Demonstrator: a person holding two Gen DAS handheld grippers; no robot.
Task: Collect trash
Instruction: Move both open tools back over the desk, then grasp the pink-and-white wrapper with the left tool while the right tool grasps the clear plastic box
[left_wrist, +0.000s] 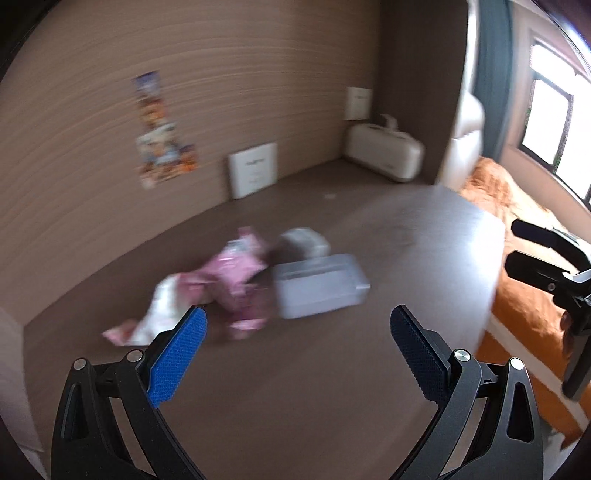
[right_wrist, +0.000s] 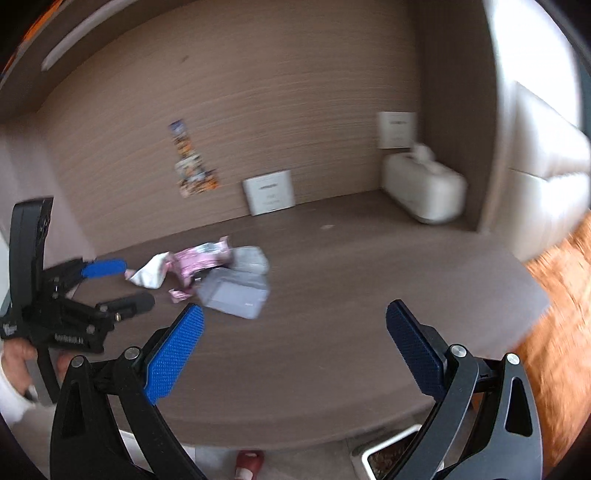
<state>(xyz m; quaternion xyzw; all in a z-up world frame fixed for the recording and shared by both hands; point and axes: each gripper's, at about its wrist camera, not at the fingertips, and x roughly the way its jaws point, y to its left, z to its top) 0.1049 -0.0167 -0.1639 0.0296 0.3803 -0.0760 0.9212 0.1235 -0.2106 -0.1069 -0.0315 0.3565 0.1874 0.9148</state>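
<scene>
Left of the grey plastic container (left_wrist: 319, 284) on the brown desk (left_wrist: 332, 369), touching its side, lies the pink wrapper (left_wrist: 236, 280), with a white scrap (left_wrist: 162, 310) trailing further left; their long axis runs leftward and toward the camera. The left gripper (left_wrist: 297, 332) hangs with jaws spread and empty, the wrapper just ahead and slightly left. The right gripper (right_wrist: 293, 328), likewise released and empty, sits farther back, so the left hand looks nearer.
</scene>
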